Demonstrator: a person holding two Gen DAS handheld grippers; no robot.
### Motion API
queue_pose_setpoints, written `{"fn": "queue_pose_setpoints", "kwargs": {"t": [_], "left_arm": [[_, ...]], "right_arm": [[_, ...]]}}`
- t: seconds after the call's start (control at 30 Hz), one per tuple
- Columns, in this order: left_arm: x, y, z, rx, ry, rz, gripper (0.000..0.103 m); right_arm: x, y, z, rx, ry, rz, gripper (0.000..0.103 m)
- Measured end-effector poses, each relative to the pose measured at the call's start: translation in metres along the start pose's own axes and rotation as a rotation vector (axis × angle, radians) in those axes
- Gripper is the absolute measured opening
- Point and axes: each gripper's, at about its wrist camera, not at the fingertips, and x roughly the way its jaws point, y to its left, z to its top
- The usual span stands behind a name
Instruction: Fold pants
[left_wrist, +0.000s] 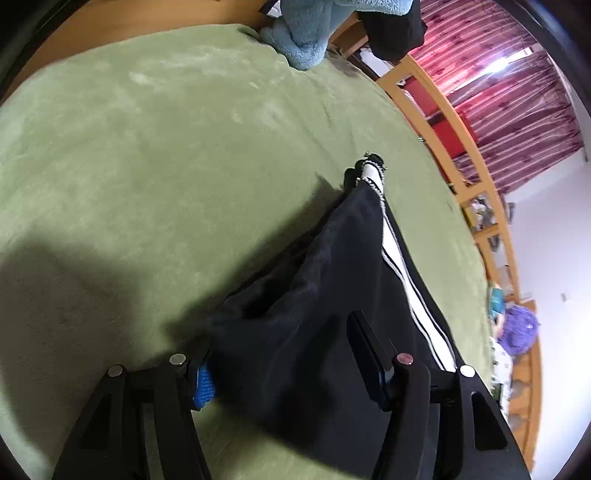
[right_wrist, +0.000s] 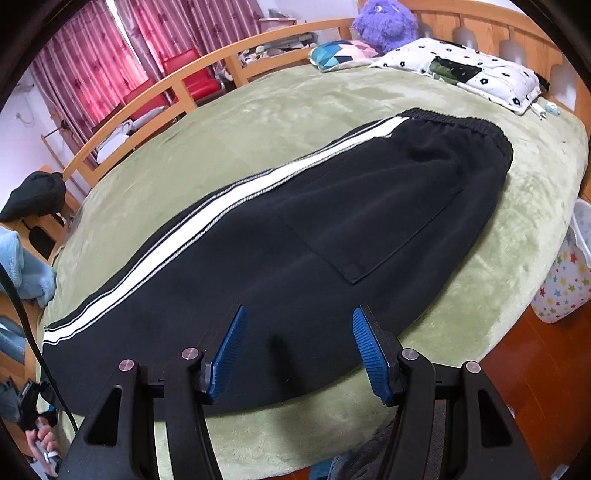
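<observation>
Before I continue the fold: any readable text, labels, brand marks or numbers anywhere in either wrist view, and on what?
None can be read.
pants: white side stripe only, no logo or tag showing.
pillow: flower print, no lettering.
bag: star print, no words.
shelf clutter: too blurred to tell.

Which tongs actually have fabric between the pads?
The left tongs: black pants run between their pads. The right tongs hang open above the cloth.
</observation>
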Motion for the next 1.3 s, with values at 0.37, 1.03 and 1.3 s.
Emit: {"fn": "queue_pose_setpoints", "kwargs": {"t": [0.37, 1.03, 1.3], "left_arm": [[-0.005, -0.004, 0.007, -0.012, -0.023, -0.037, 0.022], [-0.100, -0.368, -0.122, 0.709, -0.196, -0.138, 0.021], [0.030, -0.451, -0.293, 0.891, 0.166, -0.137, 0.027]], "right_arm": [[0.007, -0.009, -0.003, 0.000, 0.018, -0.027, 0.059], [-0.038, -0.092, 0.026, -0.069, -0.082, -0.011, 0.059], [-0.063, -0.158, 0.015, 0.025, -0.080, -0.050, 0.059]]}}
